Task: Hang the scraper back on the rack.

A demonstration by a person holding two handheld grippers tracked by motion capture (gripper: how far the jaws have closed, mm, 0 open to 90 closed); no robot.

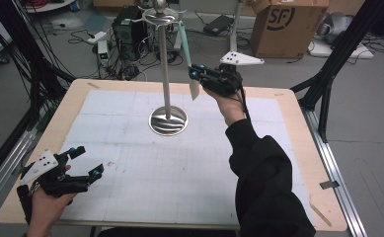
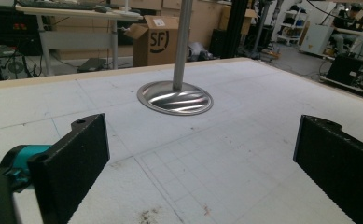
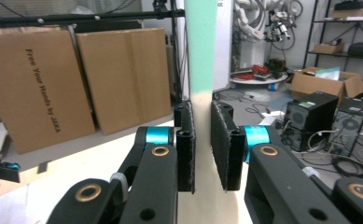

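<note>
A long flat utensil (image 1: 184, 44), mint green above and cream below, hangs from the top of a metal stand (image 1: 165, 64) with a round base (image 1: 168, 121) at the table's far middle. My right gripper (image 1: 197, 74) is raised to the right of the pole and shut on the utensil's lower part. In the right gripper view the strip (image 3: 202, 46) runs up between the two pads, where that gripper (image 3: 202, 140) clamps it. My left gripper (image 1: 90, 160) rests low at the near left corner, open and holding nothing. Ahead of the left gripper (image 2: 202, 158) stands the stand's base (image 2: 175, 98).
A white gridded mat (image 1: 130, 173) covers the wooden table (image 1: 298, 148). Behind the table, on the floor, are a cardboard box (image 1: 288, 27), a computer case (image 1: 128, 29) and loose cables. Black frame posts (image 1: 327, 84) stand at the table's right side.
</note>
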